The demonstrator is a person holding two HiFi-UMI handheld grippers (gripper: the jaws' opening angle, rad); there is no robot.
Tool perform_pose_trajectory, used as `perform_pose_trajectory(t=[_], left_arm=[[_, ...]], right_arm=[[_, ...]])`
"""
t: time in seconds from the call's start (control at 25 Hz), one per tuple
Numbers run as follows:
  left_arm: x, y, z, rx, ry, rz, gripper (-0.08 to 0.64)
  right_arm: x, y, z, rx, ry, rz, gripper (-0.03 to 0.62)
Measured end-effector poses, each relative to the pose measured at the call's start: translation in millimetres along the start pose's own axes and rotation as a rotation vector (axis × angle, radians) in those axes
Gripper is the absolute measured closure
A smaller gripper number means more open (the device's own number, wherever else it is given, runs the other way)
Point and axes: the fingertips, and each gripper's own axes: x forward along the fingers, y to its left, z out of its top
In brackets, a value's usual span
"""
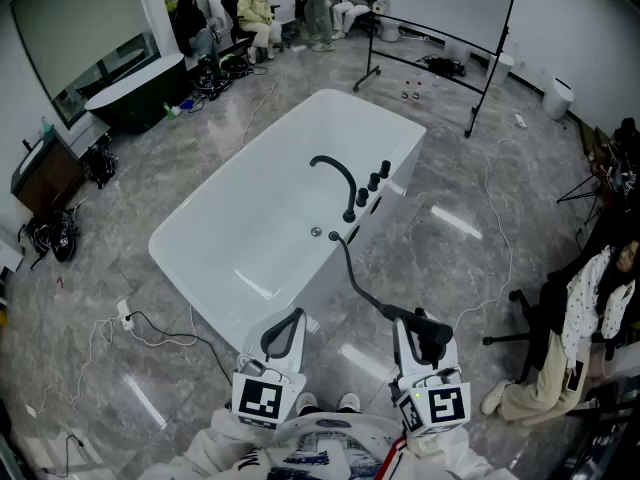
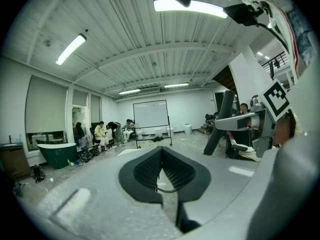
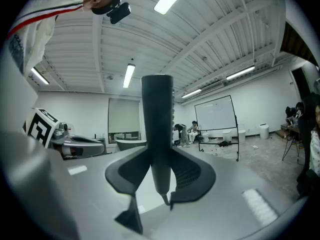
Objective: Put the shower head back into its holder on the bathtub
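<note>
Grey marble-look floor [image 1: 480, 268] surrounds a white rectangular bathtub [image 1: 236, 171] in the middle of the room. The only print near you is the black-and-white square pattern on each marker cube.

Your right hand-held gripper [image 3: 161, 156] is clamped on the matte black, stick-shaped shower head [image 1: 430, 326], which stands upright between its pads. You hold it over the floor, outside the tub's near corner. It is well apart from the row of black fittings [image 1: 372, 183] on the tub's right rim, beside the curved black spout [image 1: 338, 173]. A thin black hose [image 1: 350, 268] runs from that rim to the shower head.

Your left hand-held gripper [image 2: 161, 150] has its jaws closed tip to tip, with nothing held.

Open floor lies between you and the tub. A white power strip with a black cable [image 1: 127, 315] lies to your left, a whiteboard on a black stand [image 1: 440, 8] is beyond the tub, and a black chair draped with clothes [image 1: 580, 318] is to your right.
</note>
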Motion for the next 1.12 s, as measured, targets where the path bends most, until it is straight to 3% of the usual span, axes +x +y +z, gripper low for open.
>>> perform_pose_trajectory(t=[0.6,0.84,1.12], left_arm=[[21.6,-38.1,-1.5,0.005,0.024,0.036,0.568],[22.7,-37.4,-3.1,0.016,0.03,0.075,0.568],[30.4,-41.1,7.8,0.032,0.048,0.064,0.568]], right_arm=[[-19.9,-41.5,-5.0,0.021,-0.014,0.048,0.456],[-25.8,-53.4,-0.6,0.034,-0.029,0.059,0.456],[-26.0,-60.0,11.7,0.049,-0.048,0.07,0.456]])
